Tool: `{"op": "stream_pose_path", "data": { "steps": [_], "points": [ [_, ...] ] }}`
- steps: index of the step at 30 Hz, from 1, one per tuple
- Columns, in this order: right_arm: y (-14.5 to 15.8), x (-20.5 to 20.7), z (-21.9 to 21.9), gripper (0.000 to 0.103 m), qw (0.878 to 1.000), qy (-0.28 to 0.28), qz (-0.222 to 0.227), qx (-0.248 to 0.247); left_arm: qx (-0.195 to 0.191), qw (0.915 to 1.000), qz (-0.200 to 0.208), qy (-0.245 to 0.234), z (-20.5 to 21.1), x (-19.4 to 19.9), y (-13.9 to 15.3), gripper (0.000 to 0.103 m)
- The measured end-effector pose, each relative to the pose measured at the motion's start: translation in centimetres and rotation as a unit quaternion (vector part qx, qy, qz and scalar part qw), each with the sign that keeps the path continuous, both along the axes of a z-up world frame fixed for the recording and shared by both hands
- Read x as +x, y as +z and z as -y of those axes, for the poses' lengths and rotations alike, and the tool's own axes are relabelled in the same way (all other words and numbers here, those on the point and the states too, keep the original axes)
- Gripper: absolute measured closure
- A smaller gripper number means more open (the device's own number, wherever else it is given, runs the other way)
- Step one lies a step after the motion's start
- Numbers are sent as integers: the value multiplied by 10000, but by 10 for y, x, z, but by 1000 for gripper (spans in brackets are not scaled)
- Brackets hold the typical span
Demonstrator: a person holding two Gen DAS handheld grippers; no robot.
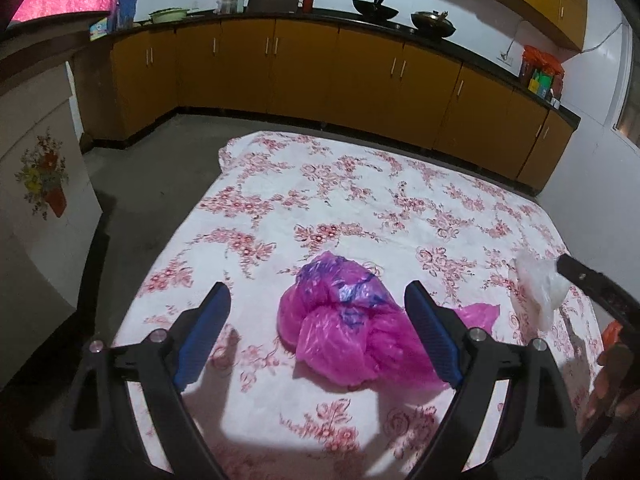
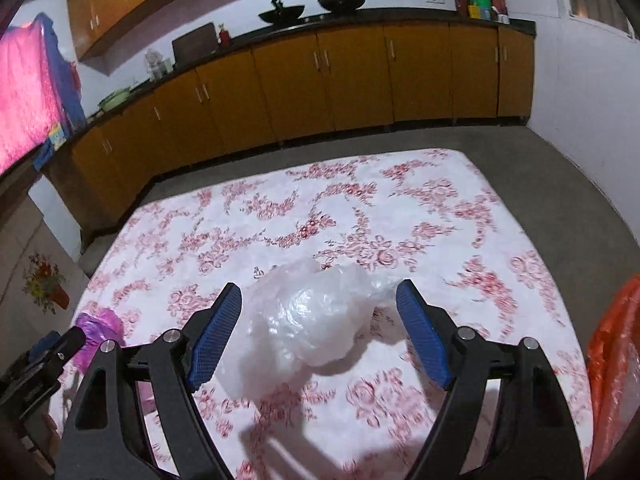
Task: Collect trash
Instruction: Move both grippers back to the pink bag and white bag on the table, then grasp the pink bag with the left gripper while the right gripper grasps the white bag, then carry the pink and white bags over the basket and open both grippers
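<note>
A crumpled pink plastic bag [image 1: 344, 328] with blue print lies on the floral cloth [image 1: 360, 200]. My left gripper [image 1: 318, 300] is open, its blue pads on either side of the bag, just above it. A crumpled clear white plastic bag [image 2: 304, 320] lies on the same cloth [image 2: 360, 208]. My right gripper [image 2: 320, 296] is open around it, fingers apart from the plastic. The white bag also shows at the right of the left wrist view [image 1: 540, 284], with the right gripper's fingertip beside it. The pink bag shows at the left of the right wrist view [image 2: 98, 326].
The cloth covers a low table on a grey floor [image 1: 132, 200]. Yellow cabinets [image 1: 304, 68] with a dark counter holding pans run along the back. An orange plastic bag [image 2: 612, 368] hangs at the right edge. A white panel with a flower sticker [image 1: 44, 176] stands at left.
</note>
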State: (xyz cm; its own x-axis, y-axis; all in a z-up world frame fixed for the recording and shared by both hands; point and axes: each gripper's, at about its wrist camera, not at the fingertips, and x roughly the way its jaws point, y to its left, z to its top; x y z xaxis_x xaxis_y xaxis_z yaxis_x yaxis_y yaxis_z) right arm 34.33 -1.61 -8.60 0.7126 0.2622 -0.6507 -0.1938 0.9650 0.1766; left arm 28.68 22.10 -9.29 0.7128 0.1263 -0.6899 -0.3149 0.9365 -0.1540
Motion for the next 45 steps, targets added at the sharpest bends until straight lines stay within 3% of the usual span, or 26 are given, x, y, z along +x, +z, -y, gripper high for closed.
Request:
{"op": "stream_pose_path", "data": {
  "steps": [4, 8, 12, 15, 18, 23, 34, 45],
  "points": [
    [-11, 7, -10, 24, 9994, 208, -131, -233, -24, 9998, -124, -160, 4, 8, -8, 16],
    [-23, 10, -13, 42, 9979, 412, -403, -305, 46, 9990, -244, -360, 13, 14, -15, 17],
    [-25, 8, -8, 53, 9976, 437, -484, -212, -18, 9981, -303, -535, 19, 17, -19, 33],
    [-26, 5, -4, 58, 9973, 460, -549, -179, 35, 9979, -293, -581, 23, 18, -18, 39],
    [-27, 0, 2, 60, 9973, 444, -563, -133, -3, 9973, -300, -671, 26, 18, -18, 52],
    [-25, -13, 12, 61, 9973, 473, -563, -94, 116, 9966, -276, -770, 36, 16, -15, 56],
    [2, -74, 57, 61, 9988, 369, -324, -68, 96, 9945, -55, -1039, 63, -14, 8, 57],
    [42, -141, 121, 61, 9997, -182, 87, -161, 76, 9859, 262, -1650, 127, -57, 45, 56]
  ]
}}
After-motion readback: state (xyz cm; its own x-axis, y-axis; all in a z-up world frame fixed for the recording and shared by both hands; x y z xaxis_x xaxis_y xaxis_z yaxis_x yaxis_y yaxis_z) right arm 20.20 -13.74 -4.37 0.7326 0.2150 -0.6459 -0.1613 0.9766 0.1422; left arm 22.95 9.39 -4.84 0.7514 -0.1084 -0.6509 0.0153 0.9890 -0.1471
